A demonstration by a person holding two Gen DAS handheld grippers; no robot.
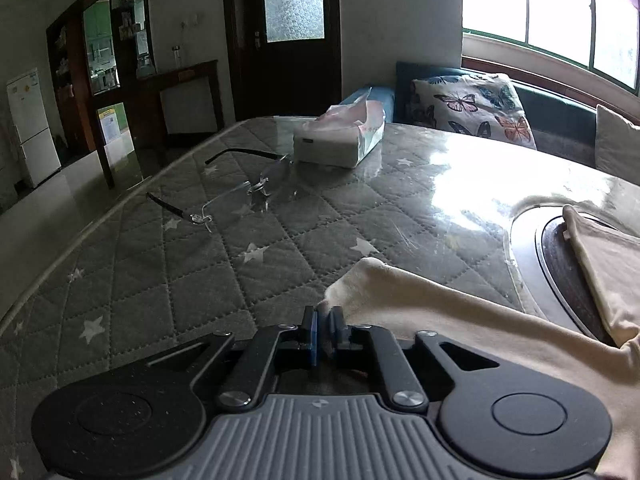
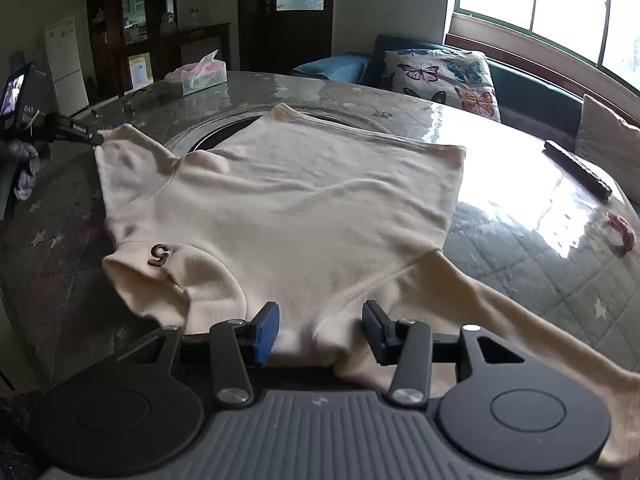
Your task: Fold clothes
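Note:
A cream long-sleeved top (image 2: 280, 208) lies spread on the round table, with a turtleneck collar marked "5" (image 2: 160, 256) at the near left and one sleeve (image 2: 520, 320) trailing to the near right. My right gripper (image 2: 320, 330) is open, its jaws either side of a fabric ridge at the shoulder. My left gripper (image 1: 325, 324) is shut on the cream fabric (image 1: 400, 292), a corner of it. In the right wrist view the left gripper (image 2: 98, 138) shows at the far left, pinching the top's corner.
The table (image 1: 160, 280) has a grey quilted star cover under clear plastic and a round inset (image 2: 224, 132) at its middle. Glasses (image 1: 244, 192) and a tissue pack (image 1: 340, 140) lie on it. A remote (image 2: 578, 174) and a pink hair tie (image 2: 620, 236) lie at the right. A sofa with a butterfly cushion (image 2: 440, 76) stands behind.

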